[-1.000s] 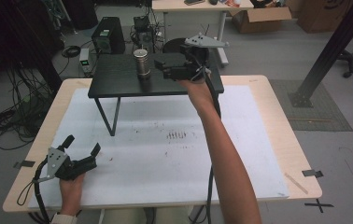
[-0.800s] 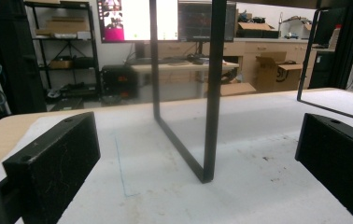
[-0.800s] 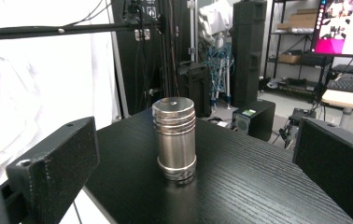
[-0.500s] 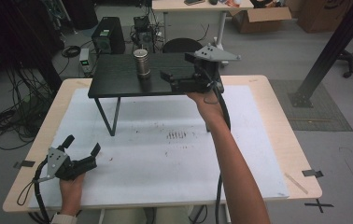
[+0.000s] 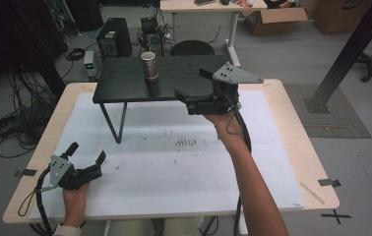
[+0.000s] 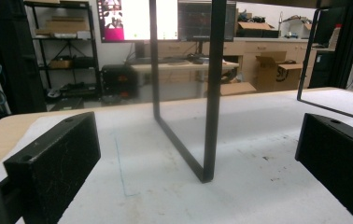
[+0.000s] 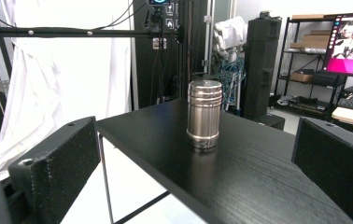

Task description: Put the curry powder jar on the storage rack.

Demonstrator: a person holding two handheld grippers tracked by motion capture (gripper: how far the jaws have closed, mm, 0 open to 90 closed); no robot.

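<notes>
Reaching for the can

My right gripper [image 5: 186, 96], jaws wide, faces the can [image 7: 204, 113] on the shelf [image 5: 125, 81]. Next: move closer. My left gripper [image 5: 86, 158] rests, jaws wide.

1. The canister [image 7: 204, 113] is brushed metal with a soft shine and grooved bands near its top.
2. The small black table [image 5: 125, 78] has a matt top with visible wood grain — it faintly mirrors the canister.
3. The big table [image 5: 292, 142] is pale wood at its edges (a scuffed, speckled white sheet [image 5: 174, 167] covers it).
4. The gripper jaws look like matt, slightly rough black plastic.
</notes>
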